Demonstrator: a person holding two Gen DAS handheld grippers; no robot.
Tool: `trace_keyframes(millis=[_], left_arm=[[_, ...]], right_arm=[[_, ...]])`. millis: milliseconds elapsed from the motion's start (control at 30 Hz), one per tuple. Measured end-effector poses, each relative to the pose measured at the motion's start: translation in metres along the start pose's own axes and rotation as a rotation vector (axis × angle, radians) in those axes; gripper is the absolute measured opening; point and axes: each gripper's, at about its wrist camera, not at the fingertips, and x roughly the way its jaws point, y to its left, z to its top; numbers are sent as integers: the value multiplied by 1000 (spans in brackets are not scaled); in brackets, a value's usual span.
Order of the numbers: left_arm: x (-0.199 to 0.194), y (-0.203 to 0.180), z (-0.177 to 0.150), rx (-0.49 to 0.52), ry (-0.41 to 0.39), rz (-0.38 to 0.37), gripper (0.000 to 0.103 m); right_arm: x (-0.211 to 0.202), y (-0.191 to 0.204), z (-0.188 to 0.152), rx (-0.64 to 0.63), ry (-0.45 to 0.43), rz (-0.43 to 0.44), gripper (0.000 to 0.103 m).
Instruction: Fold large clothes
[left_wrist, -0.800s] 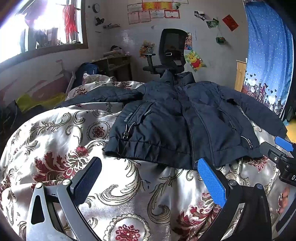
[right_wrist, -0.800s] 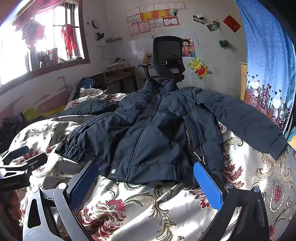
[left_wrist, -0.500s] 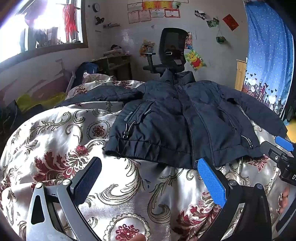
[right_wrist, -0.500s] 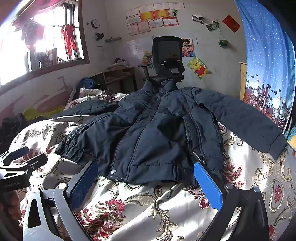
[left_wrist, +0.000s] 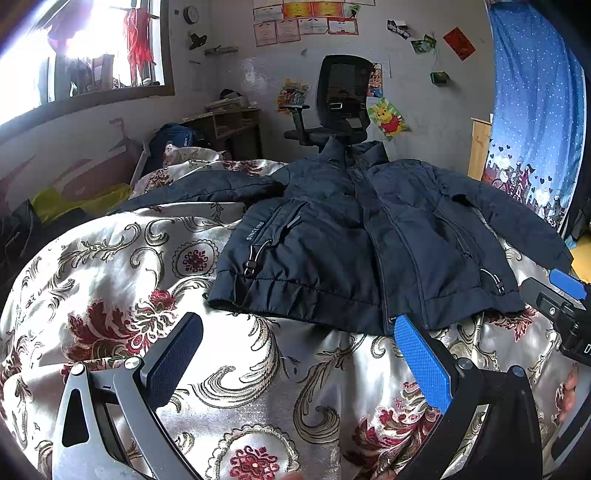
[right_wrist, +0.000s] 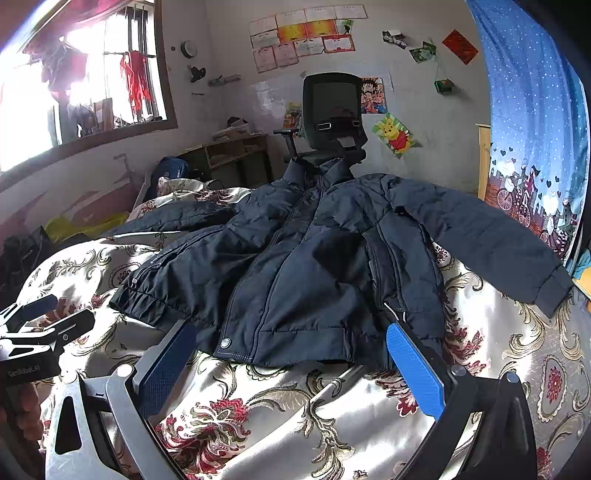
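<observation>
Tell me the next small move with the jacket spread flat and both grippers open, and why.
Probably ease the right gripper forward to the jacket hem. Both sleeves lie spread on the bedspread, nothing is folded yet, and the left gripper and the right one hover open and empty just short of the hem.

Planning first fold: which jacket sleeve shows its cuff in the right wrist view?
The sleeve stretched toward the blue curtain: its cuff lies in plain sight on the bedspread. The other sleeve runs toward the window side, cuff not visible.
</observation>
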Motion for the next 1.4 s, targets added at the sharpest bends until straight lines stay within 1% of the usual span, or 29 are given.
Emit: trace_keyframes(millis=[1400], left_arm=[[-1,-3,0,3,-2,3,102]], right_arm=[[-1,-2,1,4,-2,2,103]])
